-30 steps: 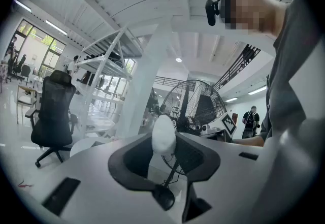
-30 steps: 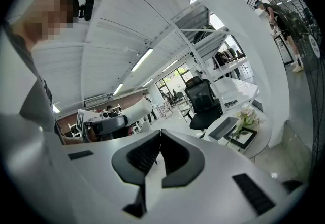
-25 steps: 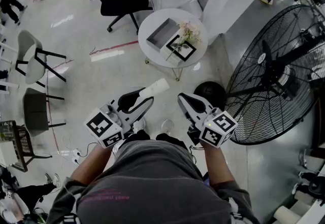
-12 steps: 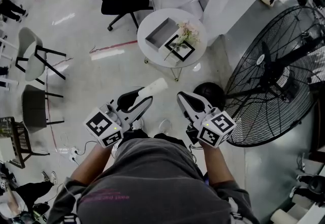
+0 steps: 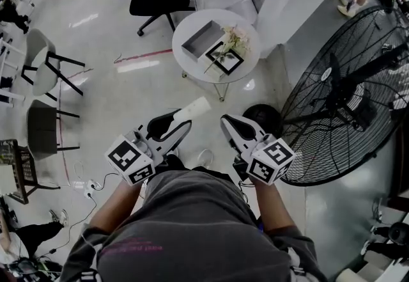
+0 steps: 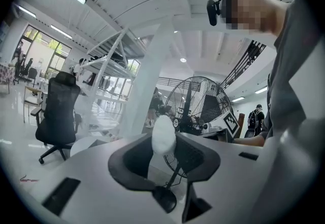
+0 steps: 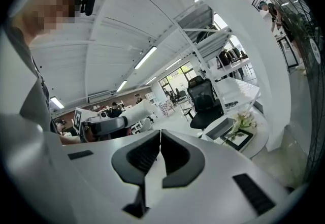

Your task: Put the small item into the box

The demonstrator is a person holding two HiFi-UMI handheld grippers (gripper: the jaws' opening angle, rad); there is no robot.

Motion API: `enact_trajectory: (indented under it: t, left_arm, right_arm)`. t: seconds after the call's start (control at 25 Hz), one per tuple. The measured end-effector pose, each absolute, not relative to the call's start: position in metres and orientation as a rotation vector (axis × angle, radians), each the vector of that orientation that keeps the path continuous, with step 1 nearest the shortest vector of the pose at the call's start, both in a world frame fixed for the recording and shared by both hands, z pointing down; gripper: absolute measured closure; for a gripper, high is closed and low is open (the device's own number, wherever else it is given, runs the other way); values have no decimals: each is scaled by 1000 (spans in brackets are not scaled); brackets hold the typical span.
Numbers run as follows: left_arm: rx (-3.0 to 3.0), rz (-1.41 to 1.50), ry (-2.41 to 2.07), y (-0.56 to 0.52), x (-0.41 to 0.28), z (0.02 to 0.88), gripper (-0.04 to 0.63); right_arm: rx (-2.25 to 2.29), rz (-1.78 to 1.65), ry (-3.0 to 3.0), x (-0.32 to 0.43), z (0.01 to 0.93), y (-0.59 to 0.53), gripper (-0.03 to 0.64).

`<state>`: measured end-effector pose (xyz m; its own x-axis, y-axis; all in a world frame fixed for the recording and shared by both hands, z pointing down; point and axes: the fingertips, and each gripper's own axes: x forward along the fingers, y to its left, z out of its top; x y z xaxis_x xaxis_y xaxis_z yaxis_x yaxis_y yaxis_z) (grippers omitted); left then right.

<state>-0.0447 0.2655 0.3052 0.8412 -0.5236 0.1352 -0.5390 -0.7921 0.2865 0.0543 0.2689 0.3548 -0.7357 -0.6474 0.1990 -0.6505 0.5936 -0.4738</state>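
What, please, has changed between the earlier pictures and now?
Nothing visibly moved or changed hands. The left gripper still holds the white item, the right gripper stays shut and empty, and the box remains on the round table.

Glossy polished floor (image 5: 128,101), black wire-metal fan (image 5: 348,92), and a matt white item (image 5: 193,110), perhaps foam.

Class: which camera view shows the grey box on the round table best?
The head view: it looks down on the whole box. The right gripper view shows it small and low, from the side. The left gripper view does not show it clearly.
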Motion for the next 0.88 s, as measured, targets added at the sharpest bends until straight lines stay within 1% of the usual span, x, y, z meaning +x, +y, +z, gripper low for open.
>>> enact_trajectory:
  t: [0.44, 0.88]
  left_arm:
    - [2697, 62, -843, 266, -38, 306, 459]
    - [2704, 61, -810, 236, -34, 306, 459]
  right_arm:
    - [1098, 841, -2805, 60, 357, 268, 594]
    - [1155, 876, -2775, 68, 362, 247, 594]
